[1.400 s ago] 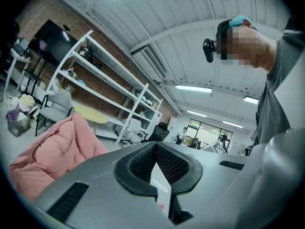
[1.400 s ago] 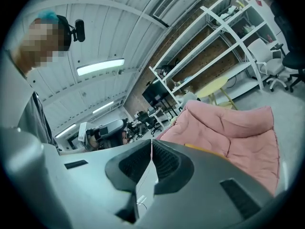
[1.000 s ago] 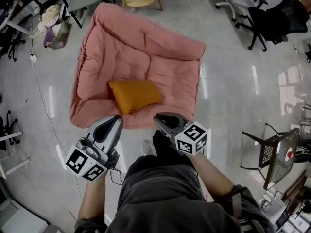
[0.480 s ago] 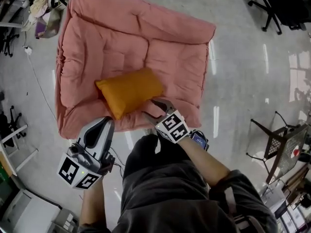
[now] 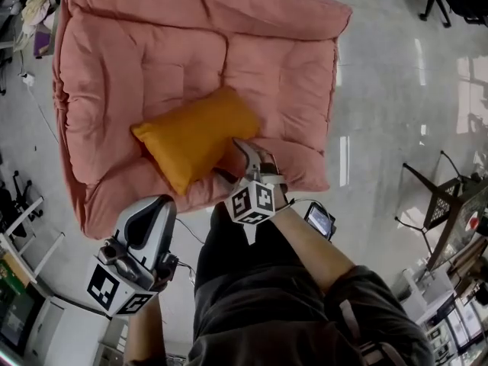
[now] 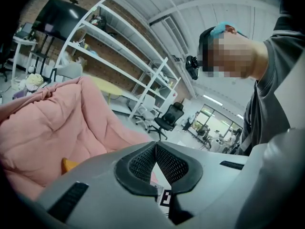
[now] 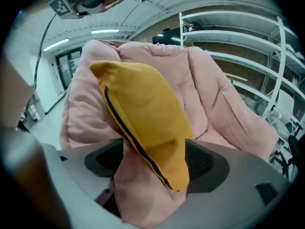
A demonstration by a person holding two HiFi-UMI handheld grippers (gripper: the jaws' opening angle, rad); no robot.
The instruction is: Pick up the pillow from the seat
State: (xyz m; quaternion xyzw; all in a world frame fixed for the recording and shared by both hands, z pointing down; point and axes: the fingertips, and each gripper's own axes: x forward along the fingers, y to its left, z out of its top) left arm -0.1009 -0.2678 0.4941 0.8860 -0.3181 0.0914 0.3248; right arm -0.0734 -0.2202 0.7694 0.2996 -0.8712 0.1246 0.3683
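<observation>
Here the pillow [image 5: 197, 136] lies on the seat [image 5: 137, 52], near its front edge and turned at an angle. It is a plump rectangle of smooth mustard-orange cloth with pointed corners. In the right gripper view a dark zip seam [image 7: 128, 137] runs along its edge. The seat is a big, soft, salmon-pink cushion chair. Its fabric is quilted into puffy squares, with a thick rolled rim around, and it stands on a glossy grey floor [image 5: 381, 90].

The right gripper [image 5: 235, 162] points down at the near corner of the pillow. Its jaws have just been opening and now stand wide apart. The pillow's corner and a fold of the pink seat fabric sit between them. The ribbed dark pads [image 7: 205, 161] are on either side of this bundle, and I cannot tell whether they touch the cloth; they do not squeeze it.

The left gripper [image 5: 155, 203] hangs in front of the seat, well apart from the pillow. Its grey plastic jaws are pressed together at the tips, with nothing between them. Each gripper carries a white cube with black square markers [image 5: 252, 202].
</observation>
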